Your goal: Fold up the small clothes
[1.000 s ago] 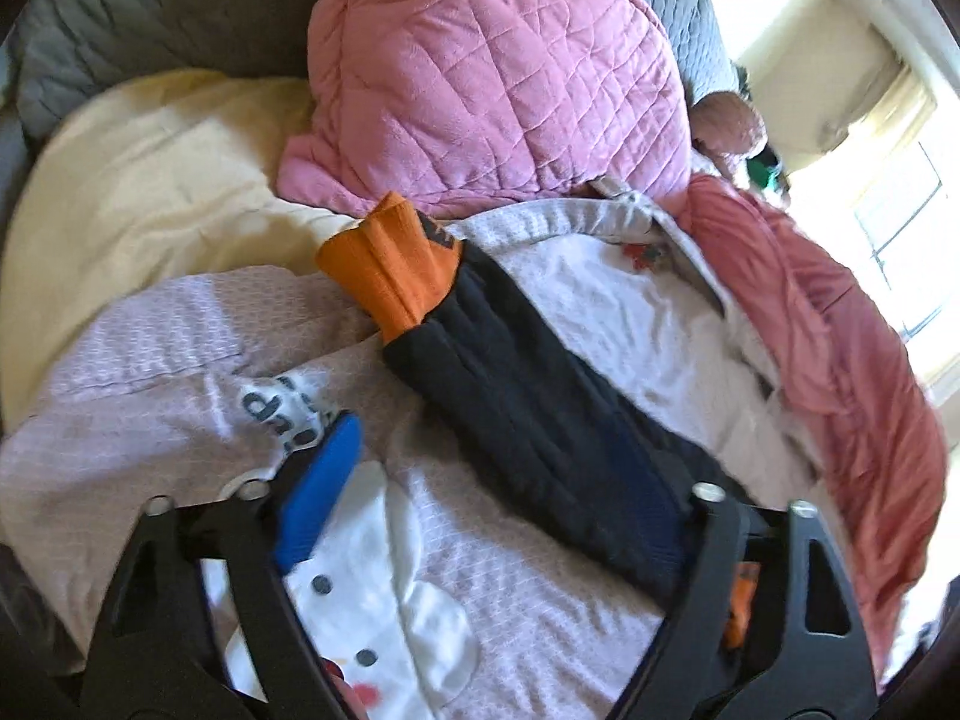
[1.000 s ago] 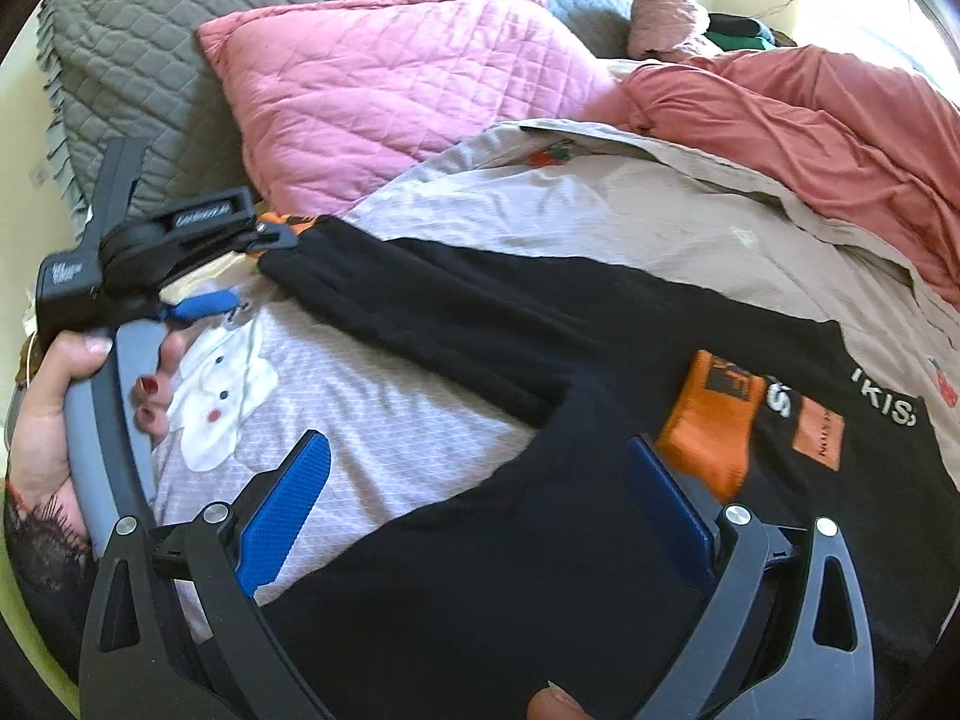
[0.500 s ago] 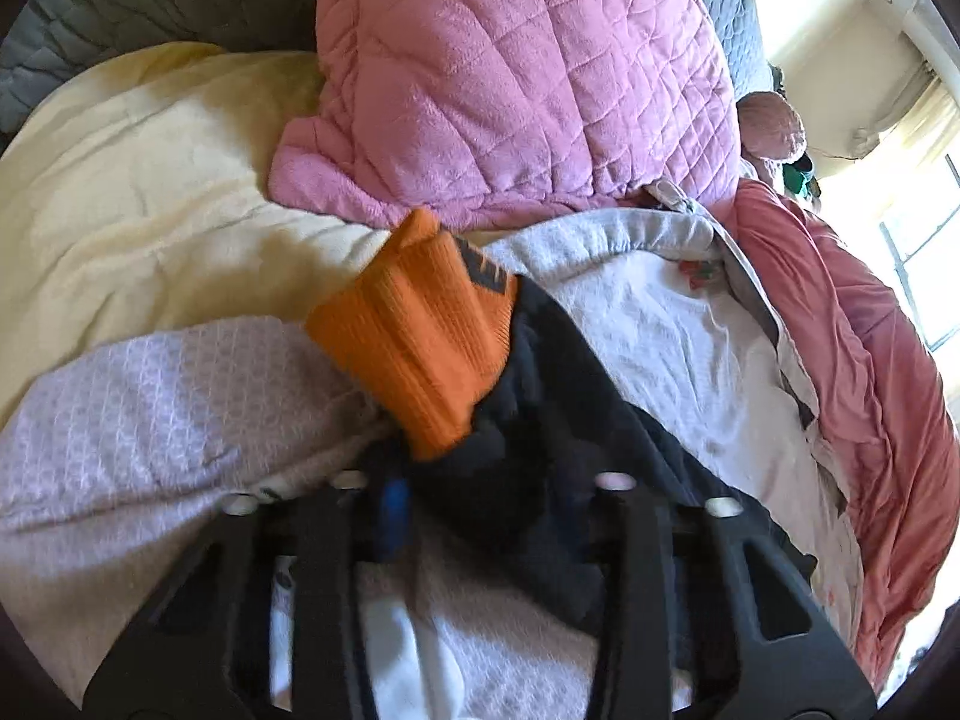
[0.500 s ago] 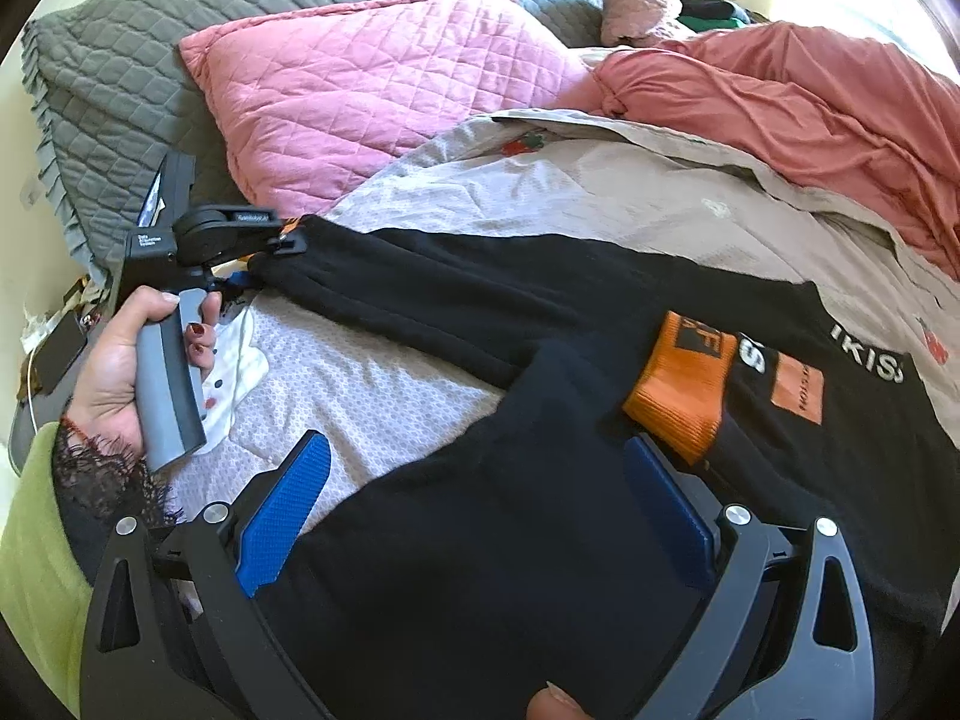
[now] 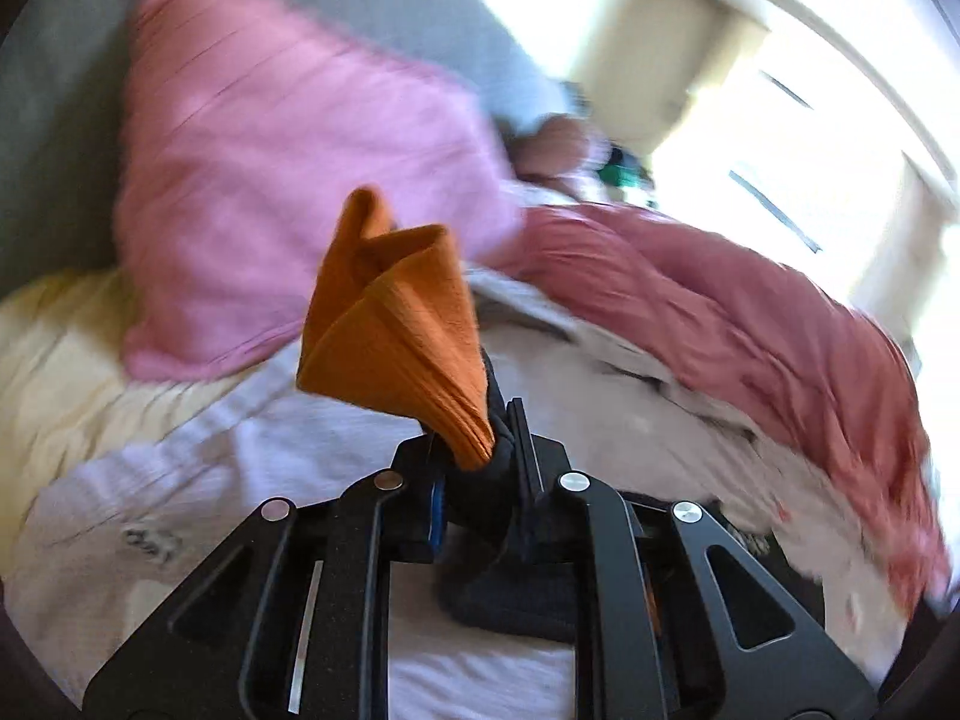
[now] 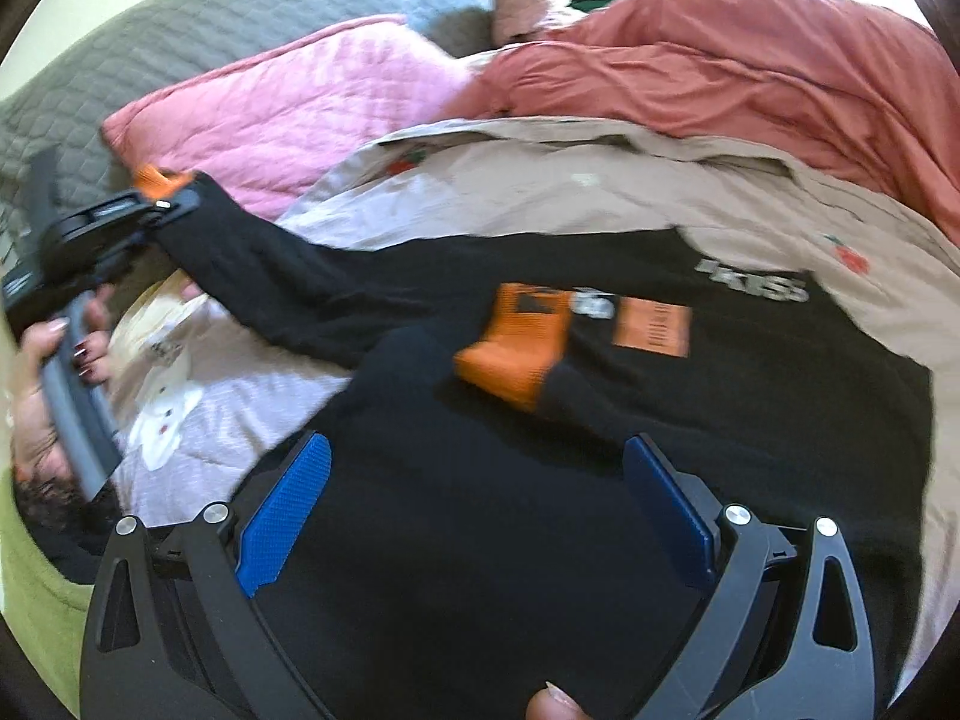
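A small black sweater point(image 6: 690, 420) with orange cuffs lies spread on the bed. My left gripper point(image 5: 480, 456) is shut on the end of its left sleeve; the orange cuff point(image 5: 396, 330) sticks up past the jaws. In the right wrist view the left gripper point(image 6: 150, 210) holds that sleeve point(image 6: 288, 288) lifted off the bed at far left. The other sleeve is folded over the body, its orange cuff point(image 6: 516, 342) on the chest. My right gripper point(image 6: 474, 522) is open just above the sweater's lower part, holding nothing.
A pale lilac garment point(image 6: 198, 396) with a white figure lies under the sweater's left side. A pink quilted pillow point(image 6: 312, 114) and grey quilt point(image 6: 150, 60) lie behind. A rust-red blanket point(image 6: 750, 72) is bunched at the right. A beige sheet point(image 6: 600, 192) covers the bed.
My left gripper closed on the sleeve near the orange cuff and lifted it off the bed. The right gripper stayed open and shifted slightly over the sweater.
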{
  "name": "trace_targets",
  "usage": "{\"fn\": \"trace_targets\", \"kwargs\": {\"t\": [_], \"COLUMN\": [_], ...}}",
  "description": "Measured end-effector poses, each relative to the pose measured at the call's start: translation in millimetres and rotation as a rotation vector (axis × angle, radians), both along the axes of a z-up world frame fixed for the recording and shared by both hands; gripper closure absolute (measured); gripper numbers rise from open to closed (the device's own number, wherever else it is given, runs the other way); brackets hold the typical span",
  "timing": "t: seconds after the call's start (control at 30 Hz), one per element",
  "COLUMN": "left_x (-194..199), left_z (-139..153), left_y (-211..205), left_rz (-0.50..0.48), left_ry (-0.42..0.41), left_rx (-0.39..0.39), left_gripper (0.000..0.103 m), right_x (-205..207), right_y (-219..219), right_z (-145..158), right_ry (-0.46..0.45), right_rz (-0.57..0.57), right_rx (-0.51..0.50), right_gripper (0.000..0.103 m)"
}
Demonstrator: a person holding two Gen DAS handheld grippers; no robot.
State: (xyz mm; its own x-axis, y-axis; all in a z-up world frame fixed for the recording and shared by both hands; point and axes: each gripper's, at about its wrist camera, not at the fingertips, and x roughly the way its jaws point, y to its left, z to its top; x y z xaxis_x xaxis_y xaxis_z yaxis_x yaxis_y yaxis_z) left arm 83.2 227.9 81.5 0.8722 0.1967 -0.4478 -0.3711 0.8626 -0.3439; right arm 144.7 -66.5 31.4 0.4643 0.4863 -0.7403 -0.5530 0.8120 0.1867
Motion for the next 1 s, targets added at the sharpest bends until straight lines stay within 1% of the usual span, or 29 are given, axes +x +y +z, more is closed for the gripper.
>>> {"fn": "trace_targets", "kwargs": {"t": [0.1, 0.17, 0.23, 0.27, 0.3, 0.37, 0.4, 0.47, 0.53, 0.57, 0.63, 0.7, 0.73, 0.87, 0.93, 1.0], "left_x": [12, 19, 28, 33, 36, 45, 46, 52, 57, 57, 56, 53, 52, 46, 42, 38], "left_z": [4, 0, -9, -13, -19, -39, -46, -71, -90, -97, -101, -100, -98, -97, -93, -89], "left_y": [-49, -73, -103, -112, -121, -138, -142, -155, -162, -167, -174, -178, -180, -188, -186, -185], "left_rz": [-0.105, -0.169, -0.243, -0.267, -0.3, -0.397, -0.42, -0.506, -0.569, -0.589, -0.622, -0.653, -0.671, -0.691, -0.715, -0.745], "left_ry": [0.036, 0.071, 0.12, 0.14, 0.163, 0.236, 0.252, 0.325, 0.384, 0.408, 0.423, 0.416, 0.411, 0.417, 0.395, 0.367], "left_rx": [0.116, 0.157, 0.228, 0.249, 0.255, 0.232, 0.239, 0.254, 0.24, 0.252, 0.269, 0.261, 0.253, 0.259, 0.227, 0.189], "left_gripper": [0.093, 0.093, 0.093, 0.093, 0.093, 0.093, 0.093, 0.093, 0.093, 0.092, 0.088, 0.075, 0.07, 0.069, 0.065, 0.055], "right_x": [8, 12, 16, 18, 20, 23, 24, 25, 24, 24, 23, 22, 22, 22, 22, 25], "right_y": [-30, -51, -67, -76, -84, -99, -107, -117, -125, -126, -126, -123, -121, -108, -100, -93], "right_z": [-1, -2, -3, -4, -5, -6, -6, -7, -7, -8, -8, -8, -7, -5, -4, -4], "right_ry": [0.002, -0.002, -0.003, 0.0, 0.002, 0.005, 0.008, 0.015, 0.02, 0.024, 0.032, 0.04, 0.043, 0.07, 0.09, 0.123], "right_rz": [-0.074, -0.126, -0.166, -0.189, -0.205, -0.243, -0.265, -0.291, -0.307, -0.309, -0.305, -0.292, -0.284, -0.249, -0.233, -0.217], "right_rx": [-0.002, -0.015, -0.023, -0.021, -0.02, -0.015, -0.009, 0.004, 0.019, 0.024, 0.037, 0.049, 0.058, 0.102, 0.126, 0.164], "right_gripper": [0.006, 0.005, 0.005, 0.005, 0.005, 0.005, 0.005, 0.005, 0.005, 0.005, 0.005, 0.005, 0.005, 0.005, 0.005, 0.005]}}
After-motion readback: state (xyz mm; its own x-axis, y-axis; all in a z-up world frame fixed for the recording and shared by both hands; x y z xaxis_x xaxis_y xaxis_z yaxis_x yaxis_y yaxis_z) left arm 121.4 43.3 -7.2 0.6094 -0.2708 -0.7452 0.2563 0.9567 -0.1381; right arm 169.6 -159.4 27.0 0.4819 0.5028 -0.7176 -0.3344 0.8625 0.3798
